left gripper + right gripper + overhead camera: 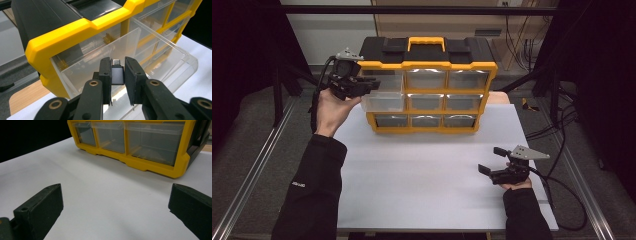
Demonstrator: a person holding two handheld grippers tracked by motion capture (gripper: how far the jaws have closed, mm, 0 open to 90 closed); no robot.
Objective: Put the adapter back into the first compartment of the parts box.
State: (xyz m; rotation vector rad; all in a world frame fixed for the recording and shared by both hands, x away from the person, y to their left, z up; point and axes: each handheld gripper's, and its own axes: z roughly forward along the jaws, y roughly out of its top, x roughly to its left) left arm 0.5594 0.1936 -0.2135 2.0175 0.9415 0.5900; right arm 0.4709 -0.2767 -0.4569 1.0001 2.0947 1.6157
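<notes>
A yellow and black drawer organizer [427, 85] stands at the back of the white table [427, 190]. One clear drawer [384, 101] at its left side is pulled out. My left gripper [362, 86] hovers at that drawer, above its open top [160, 57]. In the left gripper view, the left gripper [117, 61] is shut on a small black adapter [117, 76] with a metal plug end pointing away. My right gripper [492, 160] rests low over the table's right part, open, with nothing between its jaws [115, 202].
The organizer's other clear drawers [150, 141] sit closed in their yellow frame, and a yellow carry handle [426, 42] tops the black lid. Metal rails [257, 165] run along both sides of the table. Cables [562, 190] trail off the right edge.
</notes>
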